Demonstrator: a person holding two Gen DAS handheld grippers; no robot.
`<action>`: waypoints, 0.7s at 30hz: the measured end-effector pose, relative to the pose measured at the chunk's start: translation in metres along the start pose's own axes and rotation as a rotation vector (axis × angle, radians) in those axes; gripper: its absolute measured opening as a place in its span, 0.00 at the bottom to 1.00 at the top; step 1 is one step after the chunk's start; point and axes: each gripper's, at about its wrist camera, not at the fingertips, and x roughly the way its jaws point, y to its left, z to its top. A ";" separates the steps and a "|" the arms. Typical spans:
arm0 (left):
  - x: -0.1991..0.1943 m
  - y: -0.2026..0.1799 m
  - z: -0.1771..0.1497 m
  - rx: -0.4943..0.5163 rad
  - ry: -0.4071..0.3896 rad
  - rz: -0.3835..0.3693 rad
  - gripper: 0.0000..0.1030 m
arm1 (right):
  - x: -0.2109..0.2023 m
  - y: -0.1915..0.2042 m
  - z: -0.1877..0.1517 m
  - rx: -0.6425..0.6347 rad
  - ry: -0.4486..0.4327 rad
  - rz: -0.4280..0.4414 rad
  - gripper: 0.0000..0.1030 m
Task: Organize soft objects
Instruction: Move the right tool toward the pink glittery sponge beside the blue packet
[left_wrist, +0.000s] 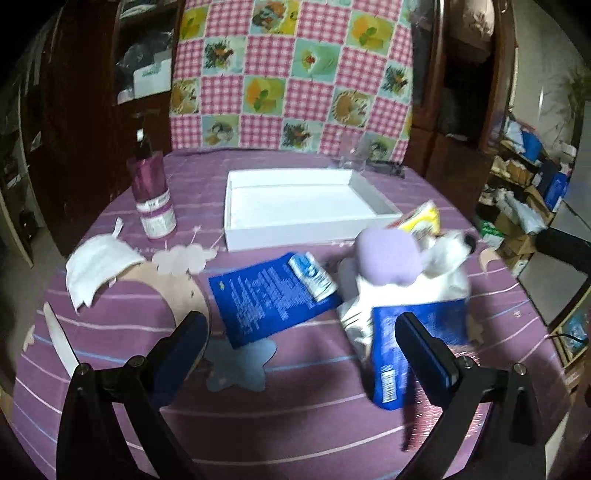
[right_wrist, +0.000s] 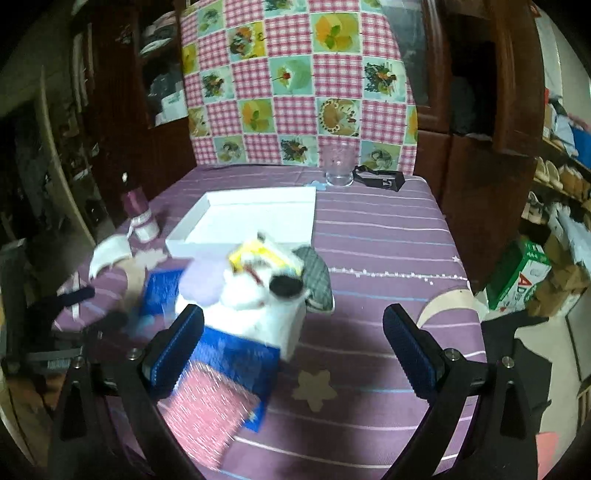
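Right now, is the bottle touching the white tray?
Apart. The left wrist view shows bare purple cloth between the bottle and the white tray.

Room dim, corners dark. Counter (right_wrist: 388, 229) covered with purple striped cloth, star and moon patches on it. Behind counter: checkered quilt (left_wrist: 291, 74), pink gingham squares mixed with flower and fruit pictures, hanging upright. Left of quilt: dark wooden cabinet (left_wrist: 92, 110), shelves with unclear items. Right of quilt: more dark brown wooden furniture (right_wrist: 476, 147). Far right of counter: open shelves (left_wrist: 528, 177) crowded with boxes and bags; green-white carton (right_wrist: 521, 273) on floor side.
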 end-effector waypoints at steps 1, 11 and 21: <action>-0.004 -0.001 0.003 -0.001 -0.008 -0.004 1.00 | 0.000 0.000 0.007 0.021 0.004 0.007 0.93; 0.003 -0.016 0.056 -0.051 -0.092 -0.007 1.00 | 0.040 -0.011 0.057 0.284 0.018 -0.004 0.89; 0.060 0.006 0.046 -0.192 -0.085 -0.095 1.00 | 0.085 -0.008 0.033 0.235 -0.063 0.225 0.82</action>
